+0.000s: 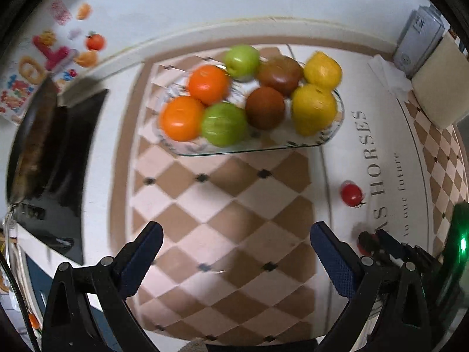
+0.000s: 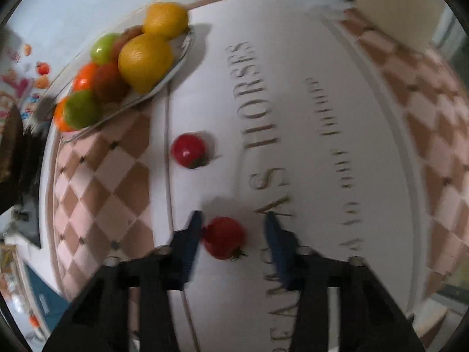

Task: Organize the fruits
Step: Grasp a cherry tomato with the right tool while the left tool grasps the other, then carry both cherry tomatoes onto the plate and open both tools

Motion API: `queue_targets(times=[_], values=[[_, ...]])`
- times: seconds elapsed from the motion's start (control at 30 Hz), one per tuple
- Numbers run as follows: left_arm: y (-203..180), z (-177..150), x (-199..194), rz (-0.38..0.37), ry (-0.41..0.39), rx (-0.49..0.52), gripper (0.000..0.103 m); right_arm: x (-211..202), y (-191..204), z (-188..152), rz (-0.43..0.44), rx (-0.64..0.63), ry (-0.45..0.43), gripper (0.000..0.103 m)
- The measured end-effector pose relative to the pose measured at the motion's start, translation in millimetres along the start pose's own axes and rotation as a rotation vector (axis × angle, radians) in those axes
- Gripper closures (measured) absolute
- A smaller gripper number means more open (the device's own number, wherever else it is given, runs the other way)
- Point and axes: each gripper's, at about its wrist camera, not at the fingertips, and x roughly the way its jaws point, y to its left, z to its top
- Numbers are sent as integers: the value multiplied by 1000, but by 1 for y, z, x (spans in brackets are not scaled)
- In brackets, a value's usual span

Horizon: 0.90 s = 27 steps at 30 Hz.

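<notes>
A glass plate holds two oranges, two green apples, two brown-red fruits and two yellow fruits. One small red tomato lies loose on the tablecloth. A second red tomato sits between the fingers of my right gripper; the left pad touches it, while a gap shows at the right pad. My left gripper hangs wide open over the checkered cloth, with nothing between its fingers. In the left wrist view the right gripper appears at the lower right.
The tablecloth has a white band with lettering and brown checks. A black screen stands at the table's left. A cream box and papers lie at the far right corner. Colourful stickers mark the wall.
</notes>
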Motion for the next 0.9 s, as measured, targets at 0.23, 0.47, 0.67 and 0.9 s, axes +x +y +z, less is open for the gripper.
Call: queue_targets(times=[0.23,0.47,0.67,0.9], values=[[-61,24,46,-184,139,52,0,-27,-26,11,40,39,-57,72],[-112,31,79,-204,191,156,38,-36,-66,35,-4,69,-57,72],[-117,29,76,-212,172,160,74,-38,-80,47,1,91,-57,71],[-78,34,48,-262,135,39,75,-45,-65,66,58,53,-77,72]])
